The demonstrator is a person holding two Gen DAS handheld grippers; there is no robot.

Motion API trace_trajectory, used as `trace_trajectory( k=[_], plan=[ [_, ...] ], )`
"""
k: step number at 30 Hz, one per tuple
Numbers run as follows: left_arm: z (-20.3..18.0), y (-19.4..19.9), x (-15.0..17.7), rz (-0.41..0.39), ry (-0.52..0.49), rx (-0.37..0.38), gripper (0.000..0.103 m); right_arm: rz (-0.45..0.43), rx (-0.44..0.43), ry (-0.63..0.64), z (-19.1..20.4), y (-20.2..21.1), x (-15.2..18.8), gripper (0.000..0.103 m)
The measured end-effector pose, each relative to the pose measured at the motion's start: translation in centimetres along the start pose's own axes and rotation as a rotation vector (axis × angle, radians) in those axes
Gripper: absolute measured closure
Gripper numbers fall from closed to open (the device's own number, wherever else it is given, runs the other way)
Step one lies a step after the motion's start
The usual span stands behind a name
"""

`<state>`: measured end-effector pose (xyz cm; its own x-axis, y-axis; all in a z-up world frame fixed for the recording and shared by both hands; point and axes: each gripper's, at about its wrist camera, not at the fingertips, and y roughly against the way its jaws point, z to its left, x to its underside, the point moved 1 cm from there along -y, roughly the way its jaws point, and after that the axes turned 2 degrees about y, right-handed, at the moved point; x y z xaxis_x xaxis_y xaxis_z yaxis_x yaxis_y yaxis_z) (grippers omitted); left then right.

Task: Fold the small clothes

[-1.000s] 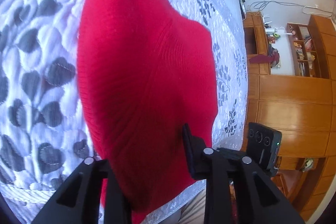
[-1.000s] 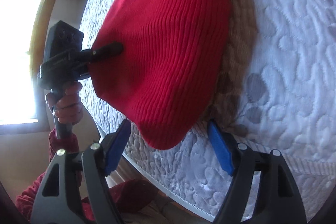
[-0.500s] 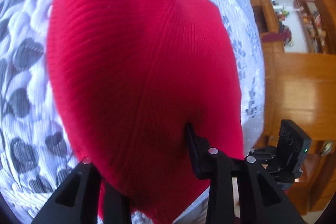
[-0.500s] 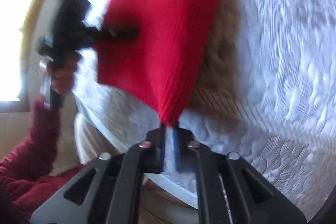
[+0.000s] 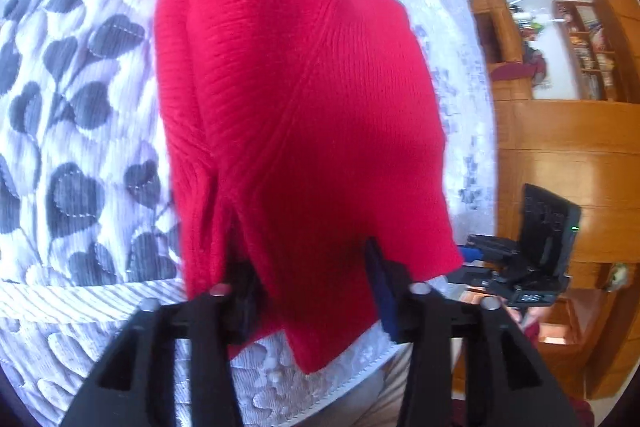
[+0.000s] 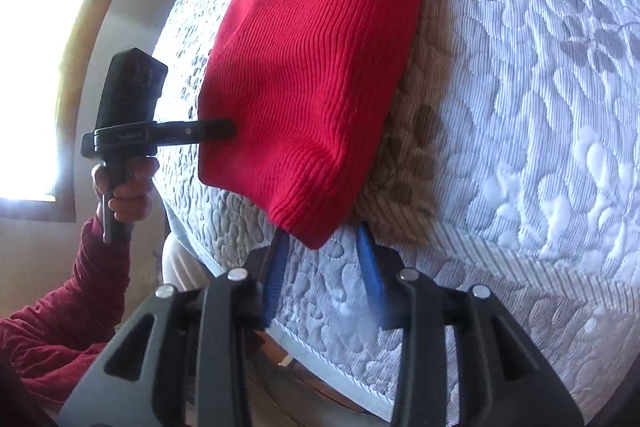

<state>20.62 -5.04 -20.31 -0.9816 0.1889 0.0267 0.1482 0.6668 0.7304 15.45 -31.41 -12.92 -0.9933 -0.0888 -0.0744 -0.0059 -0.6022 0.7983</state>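
1. Right tongs [image 6: 322, 255]: 0.5 s ago they were pinched tight on the near corner of the red knit sweater [image 6: 312, 67]; now the blue pads [image 6: 370, 267] stand apart w/ that corner sitting just at the gap, not squeezed. So: released, grip given up.
2. Left tongs [image 5: 304, 291]: fabric bunched between the two fingers, the left one mostly buried in red knit. They look clamped on the sweater's edge, same as 0.5 s ago. From the right cam, the left tongs [image 6: 216, 129] reach in from the side and bite the edge at mid-height.
3. Sweater [image 5: 296, 99]: lies on the bed [image 6: 540, 107], near its front edge, on the white quilted cover w/ grey leaf print. In the left view a second layer shows along the left side, so prob. already doubled over once. A seam runs diagonally across the top face.
4. Brownish patch [image 6: 412, 131] beside the sweater's right edge: shadow or another cloth underneath, can't tell.
5. Meaning for task: judging by the let-go, the right side's placement is done, corner is down on the bed. Left hand's tool has the only hold now; next fold or smoothing likely starts from that side. Risk: pulling w/ one grip could drag the folded layers askew.
6. Beyond: wooden cabinets [image 5: 560, 167] past the bed; window [image 6: 48, 67] on the other side.
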Motion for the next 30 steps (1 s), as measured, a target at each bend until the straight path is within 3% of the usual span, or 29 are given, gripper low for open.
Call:
trace_trajectory(
  k=[2,6,9,14,17,20,21,23,27,30],
  plan=[
    [0.0,0.1,-0.4,0.023,0.013,-0.016,0.094,-0.003,0.001,0.011,0.0,0.2,0.0,0.063],
    [-0.4,3.6,-1.5,-0.032,-0.033,-0.078,0.096,-0.006,-0.007,0.063,1.1,0.2,0.5,0.052],
    [-0.5,6.2,-2.1,-0.069,-0.068,-0.099,0.096,-0.014,-0.02,0.098,1.6,0.5,0.9,0.051],
    [0.6,1.6,-2.1,0.086,-0.07,-0.129,0.095,-0.05,-0.012,0.103,2.5,0.0,-0.7,0.051],
    [1.0,1.2,-2.0,0.082,-0.05,-0.085,0.093,-0.006,0.019,0.089,2.3,-1.8,-1.5,0.051],
    [2.8,3.7,-2.1,0.047,-0.02,-0.027,0.083,0.084,0.131,0.098,2.1,-4.7,-1.0,0.051],
    [3.3,5.0,-2.4,0.019,-0.012,0.004,0.075,0.104,0.146,0.102,1.9,-5.3,-0.8,0.051],
    [3.7,7.3,-3.0,-0.052,-0.017,-0.005,0.057,0.094,0.113,0.092,1.6,-4.9,-0.6,0.051],
    [4.4,10.0,-5.9,-0.122,0.004,-0.025,0.054,0.031,0.058,0.079,1.3,-2.2,-1.5,0.044],
    [5.8,10.2,-9.0,-0.14,0.055,-0.112,0.053,-0.023,0.069,0.076,1.0,0.1,-3.5,0.037]
  ],
)
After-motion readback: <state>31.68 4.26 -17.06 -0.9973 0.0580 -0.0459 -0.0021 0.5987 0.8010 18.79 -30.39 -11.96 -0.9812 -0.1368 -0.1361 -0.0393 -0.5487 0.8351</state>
